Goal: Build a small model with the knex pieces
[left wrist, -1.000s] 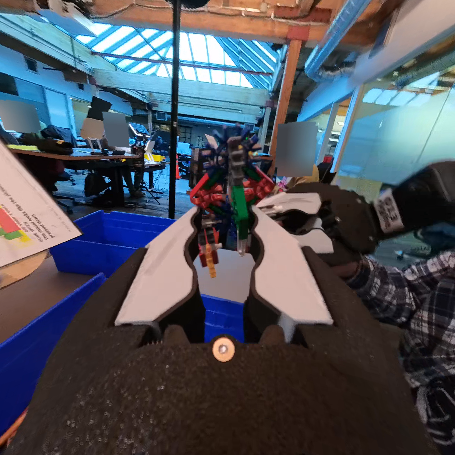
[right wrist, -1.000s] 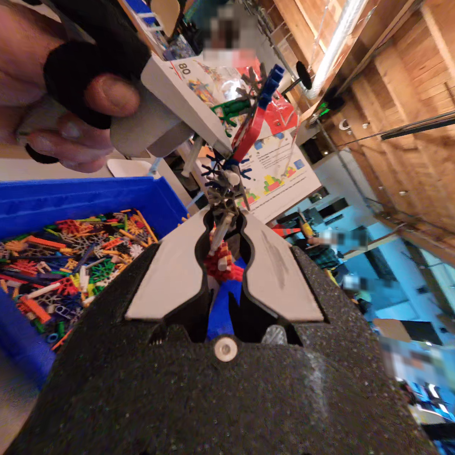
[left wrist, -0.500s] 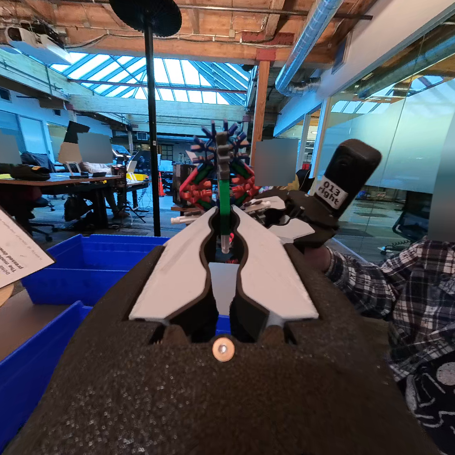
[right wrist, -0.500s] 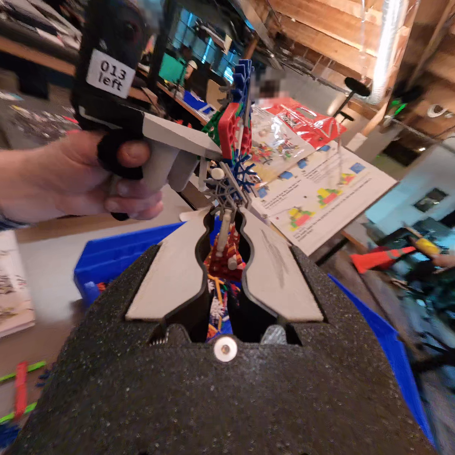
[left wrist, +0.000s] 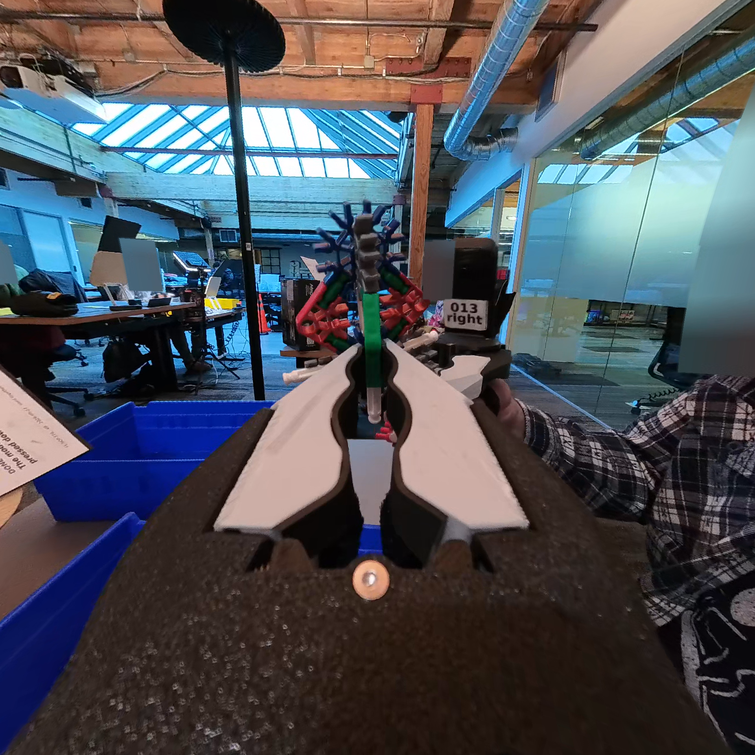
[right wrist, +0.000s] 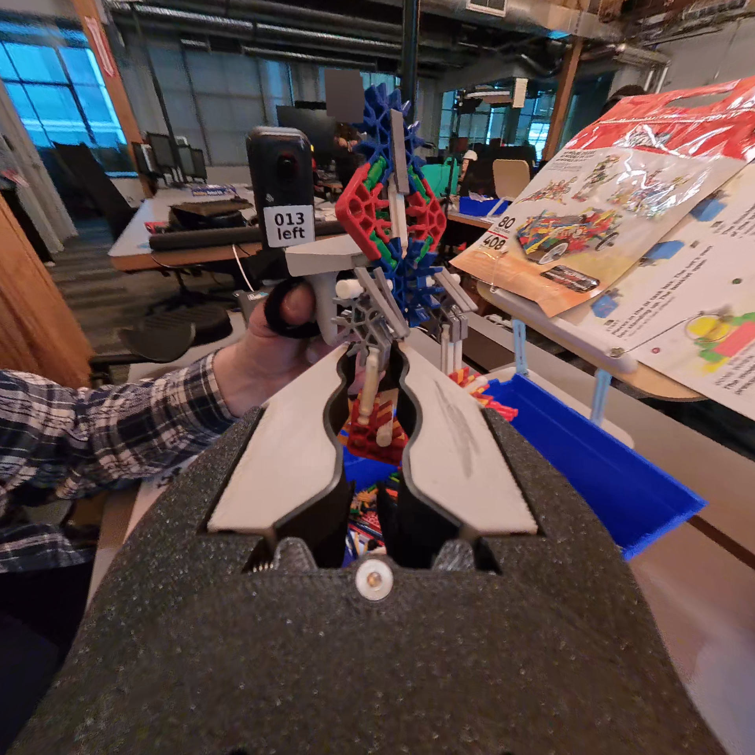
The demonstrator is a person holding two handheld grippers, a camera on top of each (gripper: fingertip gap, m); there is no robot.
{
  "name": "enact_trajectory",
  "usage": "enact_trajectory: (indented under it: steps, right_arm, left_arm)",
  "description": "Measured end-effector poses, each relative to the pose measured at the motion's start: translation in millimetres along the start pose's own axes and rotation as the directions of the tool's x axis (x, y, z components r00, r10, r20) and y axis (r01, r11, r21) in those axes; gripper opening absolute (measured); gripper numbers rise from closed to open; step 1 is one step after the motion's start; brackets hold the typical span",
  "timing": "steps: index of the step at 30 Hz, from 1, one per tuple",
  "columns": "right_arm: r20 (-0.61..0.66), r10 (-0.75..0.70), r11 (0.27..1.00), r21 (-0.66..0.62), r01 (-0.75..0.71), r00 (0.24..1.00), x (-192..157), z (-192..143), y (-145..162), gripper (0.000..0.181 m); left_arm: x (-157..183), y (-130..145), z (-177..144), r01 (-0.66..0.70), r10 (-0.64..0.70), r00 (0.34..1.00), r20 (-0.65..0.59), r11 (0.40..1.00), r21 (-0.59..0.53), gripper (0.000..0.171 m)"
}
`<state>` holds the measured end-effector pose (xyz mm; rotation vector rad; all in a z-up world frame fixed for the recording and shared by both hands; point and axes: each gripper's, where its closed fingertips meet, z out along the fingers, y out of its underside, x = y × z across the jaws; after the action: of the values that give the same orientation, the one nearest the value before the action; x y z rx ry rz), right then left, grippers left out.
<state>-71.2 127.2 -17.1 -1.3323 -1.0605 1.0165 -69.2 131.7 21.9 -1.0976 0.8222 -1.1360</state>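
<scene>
A toy model (right wrist: 390,220) of red, blue, green and grey rods and connectors is held in the air between both grippers. My left gripper (left wrist: 371,351) is shut on the model's green rod (left wrist: 371,335), with a white rod end below it. My right gripper (right wrist: 371,351) is shut on a white rod (right wrist: 371,380) under the model's grey connector (right wrist: 365,322). The model also shows in the left wrist view (left wrist: 359,294). The right gripper (left wrist: 465,367) shows behind it there, and the left gripper (right wrist: 322,261) reaches the model from the left in the right wrist view.
Blue bins (left wrist: 135,449) stand below and to the left. A blue bin (right wrist: 592,457) with several loose coloured pieces lies under the model. A tilted stand holds an instruction sheet (right wrist: 686,302) and a parts bag (right wrist: 613,196) at right. A plaid sleeve (left wrist: 653,470) is at right. The tips of both grippers are at nearly the same place.
Both grippers have turned with the model, so that it now stands upright and the views are level. Both grips on the model have stayed shut.
</scene>
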Motion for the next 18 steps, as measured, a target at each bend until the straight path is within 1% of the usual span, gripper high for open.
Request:
enact_trajectory:
  steps: [4, 8, 10, 13, 15, 18]
  right_arm:
    - [0.031, 0.087, 0.995, 0.049, -0.089, 0.996, -2, 4, -2, 0.016]
    - [0.052, 0.183, 0.975, 0.117, -0.188, 0.982, -4, 9, -6, 0.016]
    - [0.072, 0.219, 0.964, 0.135, -0.227, 0.973, -6, 10, -6, 0.016]
    - [0.108, 0.225, 0.962, 0.134, -0.239, 0.968, -10, 11, -4, 0.014]
    - [0.155, 0.228, 0.956, 0.153, -0.251, 0.961, -16, 10, -9, 0.016]
    - [0.188, 0.241, 0.947, 0.17, -0.273, 0.952, -22, 12, -15, 0.016]
  left_arm:
    - [-1, -2, 0, -0.003, 0.003, 1.0, 0.012, 0.999, 0.034, 0.002]
    - [-2, -6, -1, -0.034, 0.031, 0.999, 0.043, 0.996, 0.082, 0.002]
    - [-2, -6, -1, -0.037, 0.034, 0.999, 0.041, 0.997, 0.071, 0.002]
    - [1, -6, -1, -0.084, 0.083, 0.996, 0.045, 0.996, 0.017, 0.003]
    - [6, -12, -1, -0.085, 0.084, 0.996, 0.03, 0.996, 0.04, 0.003]
    - [10, -17, -5, -0.069, 0.07, 0.998, -0.003, 0.993, 0.095, 0.003]
